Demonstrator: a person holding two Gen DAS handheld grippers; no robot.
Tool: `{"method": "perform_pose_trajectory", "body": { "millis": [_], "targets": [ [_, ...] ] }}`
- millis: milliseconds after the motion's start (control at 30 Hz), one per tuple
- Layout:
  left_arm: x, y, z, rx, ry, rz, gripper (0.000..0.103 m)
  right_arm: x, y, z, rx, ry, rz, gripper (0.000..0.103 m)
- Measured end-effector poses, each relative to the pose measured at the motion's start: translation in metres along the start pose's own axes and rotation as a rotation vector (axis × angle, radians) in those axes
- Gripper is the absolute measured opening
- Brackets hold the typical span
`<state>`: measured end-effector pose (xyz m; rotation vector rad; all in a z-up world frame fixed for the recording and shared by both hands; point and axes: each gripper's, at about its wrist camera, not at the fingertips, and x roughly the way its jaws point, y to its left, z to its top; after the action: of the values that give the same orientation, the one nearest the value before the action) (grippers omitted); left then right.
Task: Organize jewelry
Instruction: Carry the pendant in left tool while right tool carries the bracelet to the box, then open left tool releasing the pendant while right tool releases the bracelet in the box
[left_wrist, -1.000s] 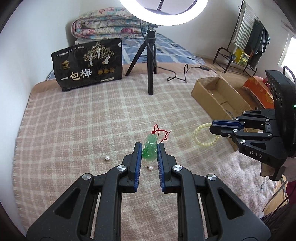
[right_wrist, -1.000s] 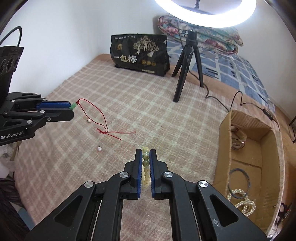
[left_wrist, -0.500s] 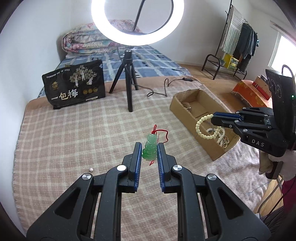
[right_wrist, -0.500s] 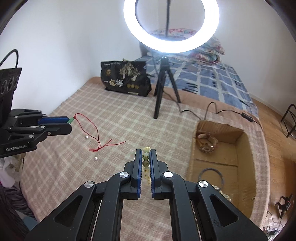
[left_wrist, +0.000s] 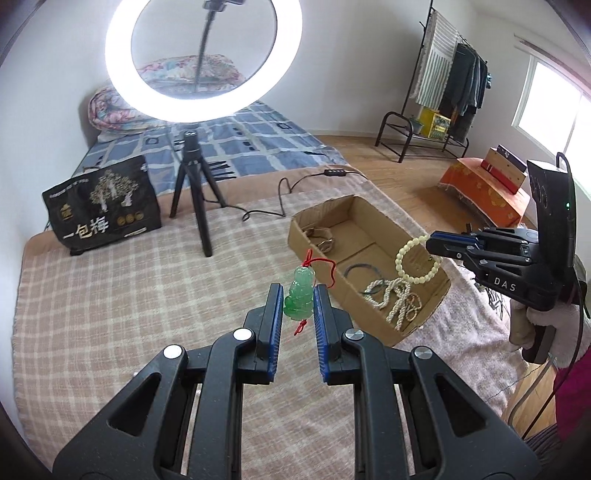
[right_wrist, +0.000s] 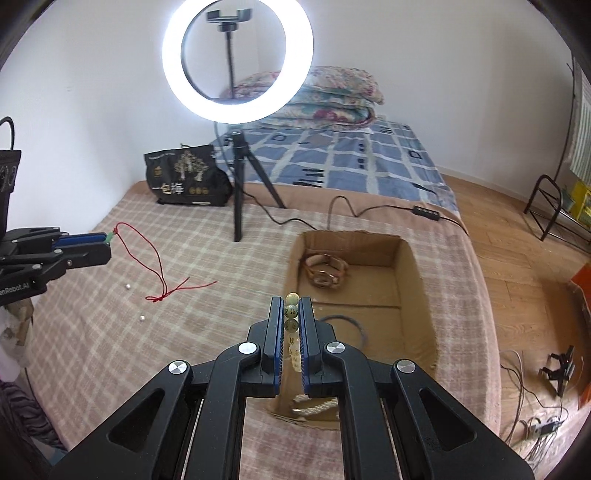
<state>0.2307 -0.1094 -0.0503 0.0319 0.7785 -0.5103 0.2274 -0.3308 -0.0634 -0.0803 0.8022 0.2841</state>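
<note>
Green pendant (left_wrist: 298, 300) on red cord (right_wrist: 155, 263); pale cream bead bracelet (left_wrist: 416, 259); pink-beige plaid blanket (left_wrist: 129, 295); brown cardboard box (right_wrist: 410, 280); blue checked bedsheet (right_wrist: 351, 155); black bag (left_wrist: 101, 206), gold print.

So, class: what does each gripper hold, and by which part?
The left gripper clamps the green jade pendant by its carved body; its red cord dangles. The right gripper pinches the pale bead bracelet across a few beads.

Bead bracelet (right_wrist: 291, 332) mostly hidden between right gripper (right_wrist: 291, 306) fingers; pearl strands (right_wrist: 314, 406) partly behind them; box (right_wrist: 417, 280) near corner cut off.
</note>
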Motion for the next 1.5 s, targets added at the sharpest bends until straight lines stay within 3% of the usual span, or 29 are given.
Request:
{"method": "perform_pose_trajectory", "body": {
  "millis": [500, 1067, 1500],
  "targets": [
    [0.059, -0.073, 0.027, 0.06, 0.004, -0.102, 0.015, 0.023, -0.062, -0.002, 0.082, 0.009, -0.048, 0.006],
    [0.111, -0.121, -0.013, 0.078, 0.111, -0.176, 0.015, 0.081, -0.082, 0.006, 0.146, 0.003, -0.006, 0.006],
    [0.122, -0.128, -0.025, 0.095, 0.15, -0.194, 0.015, 0.089, -0.087, 0.003, 0.172, 0.004, -0.005, 0.007]
  ]
}}
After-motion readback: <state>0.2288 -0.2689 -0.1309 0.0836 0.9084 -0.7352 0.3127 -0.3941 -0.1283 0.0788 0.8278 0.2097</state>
